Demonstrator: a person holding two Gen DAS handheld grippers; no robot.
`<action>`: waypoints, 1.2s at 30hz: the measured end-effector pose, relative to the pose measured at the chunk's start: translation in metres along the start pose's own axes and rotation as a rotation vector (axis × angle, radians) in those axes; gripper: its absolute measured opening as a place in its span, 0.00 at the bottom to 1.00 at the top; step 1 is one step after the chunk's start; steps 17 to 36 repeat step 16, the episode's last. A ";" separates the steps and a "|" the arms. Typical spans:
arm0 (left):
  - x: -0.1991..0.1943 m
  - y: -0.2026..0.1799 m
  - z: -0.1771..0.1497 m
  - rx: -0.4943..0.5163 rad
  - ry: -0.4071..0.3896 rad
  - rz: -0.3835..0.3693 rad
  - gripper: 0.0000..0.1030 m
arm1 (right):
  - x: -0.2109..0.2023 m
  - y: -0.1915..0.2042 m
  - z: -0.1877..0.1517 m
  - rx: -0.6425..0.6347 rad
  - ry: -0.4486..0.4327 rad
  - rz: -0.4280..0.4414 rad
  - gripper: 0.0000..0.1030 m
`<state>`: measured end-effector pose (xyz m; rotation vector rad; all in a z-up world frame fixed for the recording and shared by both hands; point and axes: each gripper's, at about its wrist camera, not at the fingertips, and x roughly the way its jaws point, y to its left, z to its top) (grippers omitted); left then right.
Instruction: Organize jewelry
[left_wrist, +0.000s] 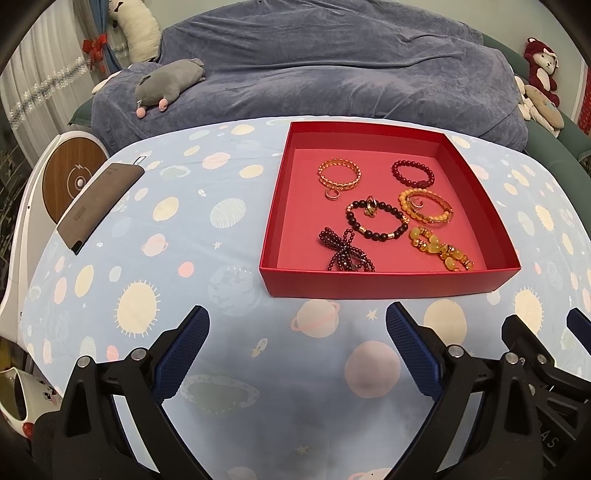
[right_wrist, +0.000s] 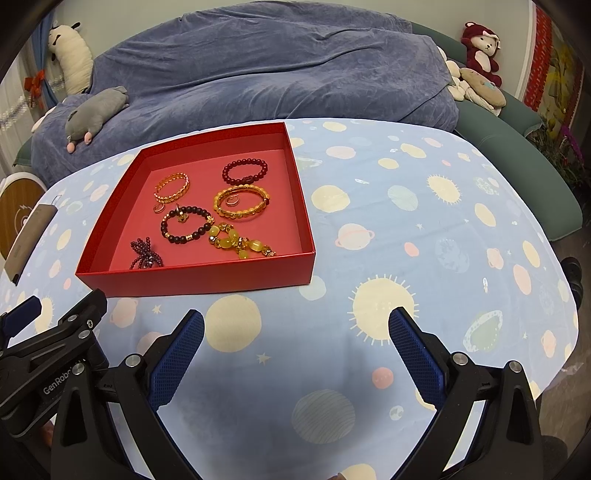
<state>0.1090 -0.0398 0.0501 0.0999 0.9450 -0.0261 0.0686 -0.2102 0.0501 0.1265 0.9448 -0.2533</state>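
Observation:
A red open box (left_wrist: 388, 283) (right_wrist: 195, 278) stands on the table and holds the jewelry. Inside lie a gold chain bangle (left_wrist: 339, 174) (right_wrist: 172, 187), a dark red bead bracelet (left_wrist: 413, 172) (right_wrist: 245, 171), a yellow bead bangle (left_wrist: 425, 205) (right_wrist: 240, 202), a black bead bracelet (left_wrist: 376, 218) (right_wrist: 186, 223), a dark purple bead bunch (left_wrist: 345, 251) (right_wrist: 144, 253) and an amber bead string (left_wrist: 441, 248) (right_wrist: 240, 242). My left gripper (left_wrist: 297, 325) is open and empty in front of the box. My right gripper (right_wrist: 295, 326) is open and empty, to the box's front right.
A light blue planet-print cloth (left_wrist: 184, 229) (right_wrist: 424, 229) covers the table. A grey case (left_wrist: 98, 205) (right_wrist: 27, 240) lies at the table's left edge. A sofa with a blue cover (left_wrist: 314, 74) and plush toys stands behind.

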 end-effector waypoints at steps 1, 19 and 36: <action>0.000 0.000 0.000 0.000 -0.001 0.000 0.89 | 0.000 0.000 0.000 -0.001 0.000 0.000 0.94; -0.001 0.000 0.000 -0.002 0.004 0.001 0.89 | 0.000 0.000 -0.001 0.000 0.000 -0.002 0.94; -0.001 0.000 0.000 -0.002 0.004 0.001 0.89 | 0.000 0.000 -0.001 0.000 0.000 -0.002 0.94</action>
